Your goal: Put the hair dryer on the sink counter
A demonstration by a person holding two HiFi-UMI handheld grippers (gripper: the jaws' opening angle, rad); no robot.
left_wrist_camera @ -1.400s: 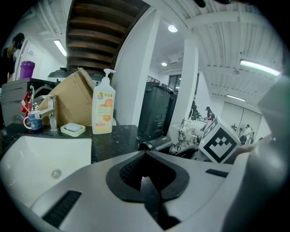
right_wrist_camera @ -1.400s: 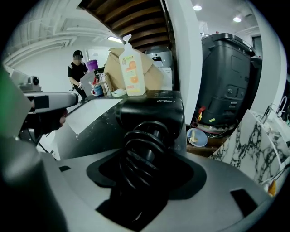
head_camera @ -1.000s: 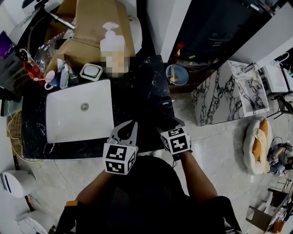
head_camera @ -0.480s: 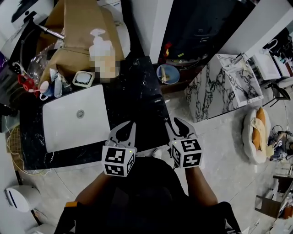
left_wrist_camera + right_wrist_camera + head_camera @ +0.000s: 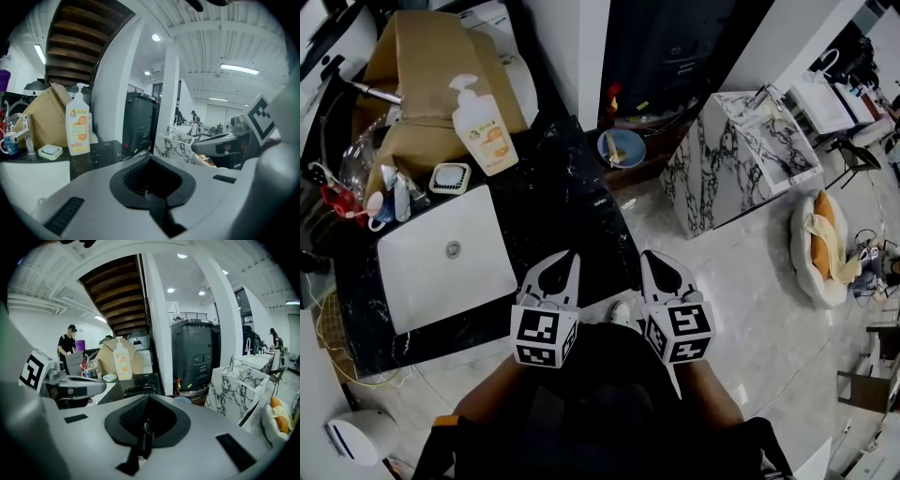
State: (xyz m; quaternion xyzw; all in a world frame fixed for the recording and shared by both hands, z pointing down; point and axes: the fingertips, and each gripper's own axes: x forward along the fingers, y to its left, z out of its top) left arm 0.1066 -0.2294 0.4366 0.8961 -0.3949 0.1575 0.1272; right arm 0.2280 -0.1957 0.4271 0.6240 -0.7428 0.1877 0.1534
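Broadly, a black veined worktop (image 5: 567,178) fills the upper left of the head view, w/ a white rectangular basin (image 5: 441,258) set into its left half. Along the rear edge stand a brown paper bag (image 5: 431,66), a pump bottle w/ an orange label (image 5: 483,127) and a small white dish (image 5: 450,176). A cup w/ brushes (image 5: 380,208) sits at the rear left corner. Pale marble floor (image 5: 741,309) runs right of the worktop. It carries a blue bowl (image 5: 622,148), a marble-patterned block (image 5: 731,159) and, farther right, a cushion (image 5: 820,248). The room is open-plan: white columns, ceiling strip lights and a dark stair underside (image 5: 117,284) show in the gripper views.

Left gripper (image 5: 570,255) hangs over the worktop's front right corner. Right gripper (image 5: 649,255) is just off that corner, over the floor. Both have their jaws pressed together w/ nothing between them.

Hair dryer: not identifiable w/ certainty. The only candidate is a dark shape (image 5: 602,201) w/ a pale mark near the worktop's right edge. It is black on black, so its outline is lost. The worktop's left edge is cut off by the frame. A distant person (image 5: 69,345) is too small to detail.
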